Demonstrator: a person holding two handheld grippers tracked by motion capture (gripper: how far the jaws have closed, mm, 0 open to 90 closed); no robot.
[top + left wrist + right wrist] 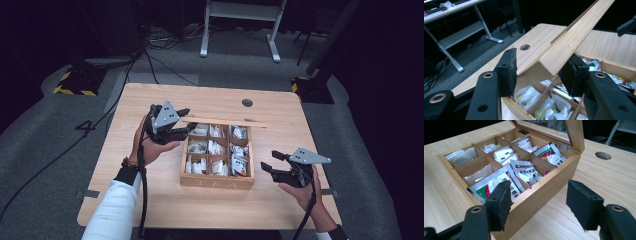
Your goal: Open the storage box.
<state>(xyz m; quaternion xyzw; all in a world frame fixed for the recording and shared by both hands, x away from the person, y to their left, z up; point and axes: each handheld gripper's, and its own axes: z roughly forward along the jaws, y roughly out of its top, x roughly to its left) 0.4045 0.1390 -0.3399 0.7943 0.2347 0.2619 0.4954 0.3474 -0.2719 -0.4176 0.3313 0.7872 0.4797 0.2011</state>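
An open wooden tea box (217, 181) sits mid-table, its compartments packed with tea bags (215, 147). Its lid (225, 121) is raised along the far side. My left gripper (189, 120) is at the lid's left end. In the left gripper view, the lid's corner (564, 50) sits between the jaws of that gripper (541, 70), and both pads press on it. My right gripper (269, 161) stands open to the right of the box, apart from it. In the right gripper view, its jaws (539, 202) frame the box's near corner (549, 185) with nothing between the pads.
A round cable hole (247, 102) is in the table behind the box. Bare tabletop (150, 200) lies in front of the box and to both sides. A white desk frame (240, 15) and cables lie on the floor beyond the table.
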